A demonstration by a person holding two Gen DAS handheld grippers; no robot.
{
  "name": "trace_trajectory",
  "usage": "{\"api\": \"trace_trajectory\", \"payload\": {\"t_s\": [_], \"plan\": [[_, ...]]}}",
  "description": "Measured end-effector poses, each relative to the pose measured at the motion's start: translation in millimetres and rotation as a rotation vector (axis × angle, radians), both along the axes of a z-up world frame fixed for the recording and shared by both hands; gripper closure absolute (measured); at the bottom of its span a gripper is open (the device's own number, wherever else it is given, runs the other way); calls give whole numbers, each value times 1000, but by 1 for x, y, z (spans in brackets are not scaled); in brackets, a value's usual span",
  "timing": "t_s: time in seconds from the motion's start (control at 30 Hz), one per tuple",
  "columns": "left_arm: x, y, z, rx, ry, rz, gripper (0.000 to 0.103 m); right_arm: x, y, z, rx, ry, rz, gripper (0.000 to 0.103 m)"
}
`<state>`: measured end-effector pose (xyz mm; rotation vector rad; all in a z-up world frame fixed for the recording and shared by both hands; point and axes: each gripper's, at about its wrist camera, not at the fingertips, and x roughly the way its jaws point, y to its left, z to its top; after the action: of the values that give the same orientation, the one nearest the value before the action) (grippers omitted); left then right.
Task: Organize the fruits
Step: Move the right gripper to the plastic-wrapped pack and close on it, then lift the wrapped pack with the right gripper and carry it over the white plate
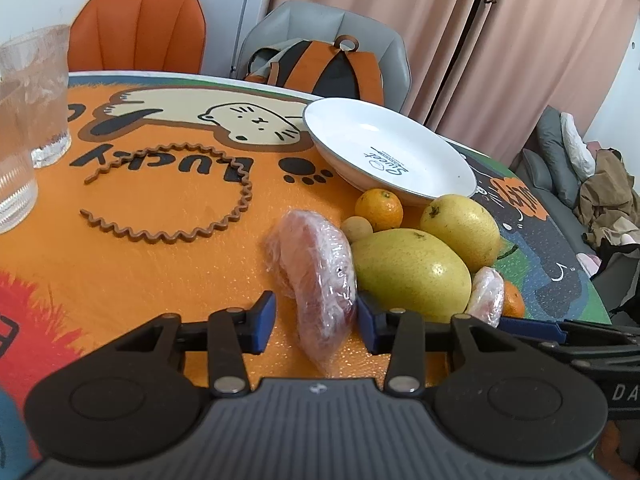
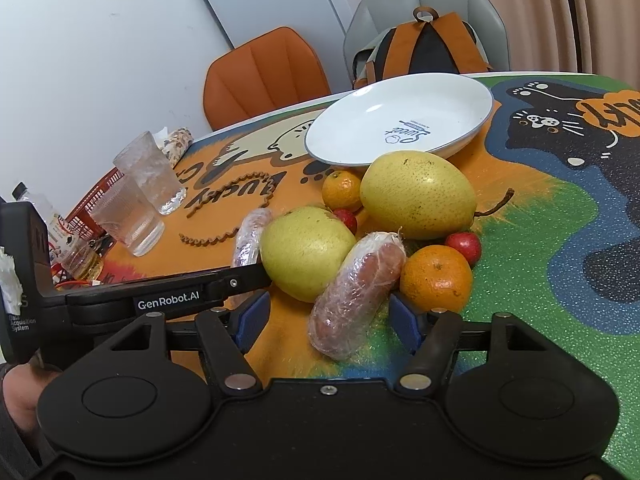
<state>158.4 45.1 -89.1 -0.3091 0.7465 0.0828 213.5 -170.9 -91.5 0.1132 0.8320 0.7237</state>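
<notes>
The left gripper (image 1: 316,322) is sitting low over the table mat (image 1: 140,264) with its blue-padded jaws spread wide around a plastic-wrapped fruit slice (image 1: 320,276). The slice is lying on the mat between the pads; its right side is almost touching the right pad, while a clear gap is showing at the left pad, so nothing is being held. The right gripper (image 2: 330,318) is likewise standing wide open around a second wrapped fruit slice (image 2: 358,294), which is leaning against a yellow pear (image 2: 306,252). Neither pad is pressing on that slice.

The fruit is crowding together just in front of a white plate (image 1: 384,148), which is holding nothing. In the right wrist view a bigger pear (image 2: 418,194) is lying behind the first one, just before the plate's rim. A tangerine (image 2: 436,278) is sitting just beside the right gripper's right pad, a smaller tangerine (image 2: 342,190) is resting near the plate, and two little red fruits (image 2: 464,246) are peeking out among the pile. The left gripper's arm is crossing the left part of that view.

To the left on the mat a wavy brown band (image 1: 180,196) is lying in an open loop, and two drinking glasses (image 1: 36,96) are standing well apart from the fruit.
</notes>
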Motion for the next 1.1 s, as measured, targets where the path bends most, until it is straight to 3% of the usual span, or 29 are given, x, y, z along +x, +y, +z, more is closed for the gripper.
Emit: {"api": "trace_trajectory", "payload": {"t_s": [0.1, 0.2, 0.23, 0.37, 0.6, 1.1], "plan": [[1, 0, -3, -13, -7, -14, 74, 3, 2, -4, -4, 7, -9, 47], [1, -1, -3, -8, -15, -12, 75, 6, 1, -8, -5, 18, -22, 62], [0, -1, -3, -9, -19, -12, 75, 7, 0, -9, 3, 26, -21, 72], [-7, 2, 1, -23, -50, -10, 78, 6, -4, -8, 25, 28, -24, 79], [-16, 1, 10, -24, -72, -19, 85, 1, -10, 0, 67, 6, -22, 80], [-38, -3, 26, 3, -103, 0, 88, -13, -18, 12, 98, -29, -16, 80]]}}
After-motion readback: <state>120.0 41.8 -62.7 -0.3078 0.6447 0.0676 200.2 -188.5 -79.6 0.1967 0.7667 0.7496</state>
